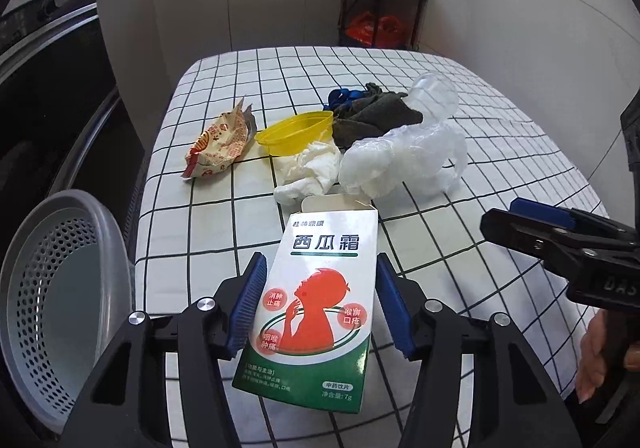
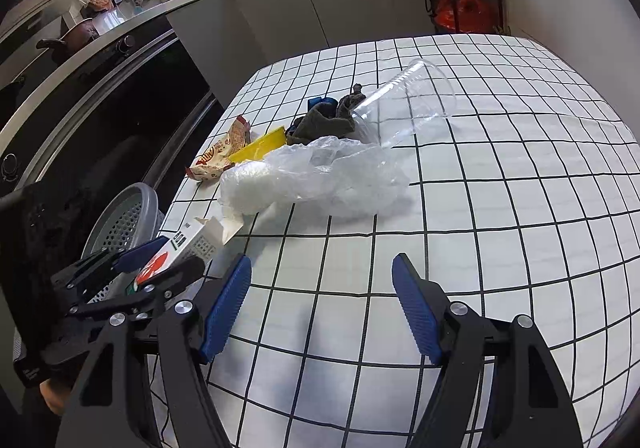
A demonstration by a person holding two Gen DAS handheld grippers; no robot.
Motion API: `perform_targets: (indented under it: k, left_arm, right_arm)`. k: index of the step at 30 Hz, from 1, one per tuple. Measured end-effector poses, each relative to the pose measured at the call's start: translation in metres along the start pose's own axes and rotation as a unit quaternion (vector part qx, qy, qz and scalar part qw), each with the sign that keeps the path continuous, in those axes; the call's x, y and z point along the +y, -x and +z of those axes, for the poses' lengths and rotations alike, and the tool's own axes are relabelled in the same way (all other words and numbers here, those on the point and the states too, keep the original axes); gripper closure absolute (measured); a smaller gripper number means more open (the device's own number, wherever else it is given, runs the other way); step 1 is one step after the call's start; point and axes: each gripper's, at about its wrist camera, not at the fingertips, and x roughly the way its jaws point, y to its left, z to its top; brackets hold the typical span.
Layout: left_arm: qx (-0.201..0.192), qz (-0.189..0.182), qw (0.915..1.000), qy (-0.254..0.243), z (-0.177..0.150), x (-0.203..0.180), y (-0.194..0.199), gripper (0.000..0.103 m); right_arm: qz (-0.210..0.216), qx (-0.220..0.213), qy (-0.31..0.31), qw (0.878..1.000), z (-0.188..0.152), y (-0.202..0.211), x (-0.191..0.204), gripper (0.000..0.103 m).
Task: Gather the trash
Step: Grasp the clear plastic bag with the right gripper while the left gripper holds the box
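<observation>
We saw one table (image 1: 500, 168) under a white cloth with a black grid, and on it one loose heap of trash. Beside the table's left edge stood one grey perforated bin (image 1: 60, 288), its mouth tipped toward the left camera.

The heap held seven things by our count, largest first: one crumpled clear bag (image 1: 404, 164), one clear cup (image 1: 436, 96) lying on its side at the far end, one dark rag (image 1: 372, 116) touching the cup's base, one yellow bowl (image 1: 294, 132) tilted against the rag, one wad of white tissue (image 1: 308, 172) just in front of the bowl, one orange-and-cream wrapper (image 1: 218, 146) off to the left, and one small blue item (image 1: 344, 96) behind the rag, too hidden for us to name.

Apart from the heap, one box (image 1: 320, 300), white, green and red with its top flap open, sat between the two blue pads of the left gripper (image 1: 318, 304). The jaws stood about half closed and the pads pressed its two long sides; in the right view the box was lifted clear of the cloth, near the bin.

The right gripper (image 2: 322, 308) hovered over bare cloth at the near edge, its jaws fairly wide and nothing between them. We saw part of one hand (image 1: 596, 352) at its handle
</observation>
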Motion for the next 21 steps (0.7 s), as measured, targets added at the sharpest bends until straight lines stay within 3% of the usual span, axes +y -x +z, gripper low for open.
perform_targets:
  k: [9, 21]
  left_arm:
    - [-0.055, 0.050, 0.9969, 0.025, -0.010, 0.004, 0.044, 0.050]
    - [-0.074, 0.067, 0.9927, 0.067, -0.011, 0.031, 0.061, 0.050]
  right_arm:
    - [0.003, -0.013, 0.024, 1.000, 0.001, 0.003, 0.015, 0.033]
    - [0.043, 0.011, 0.079, 0.996, -0.003, -0.018, 0.056, 0.031]
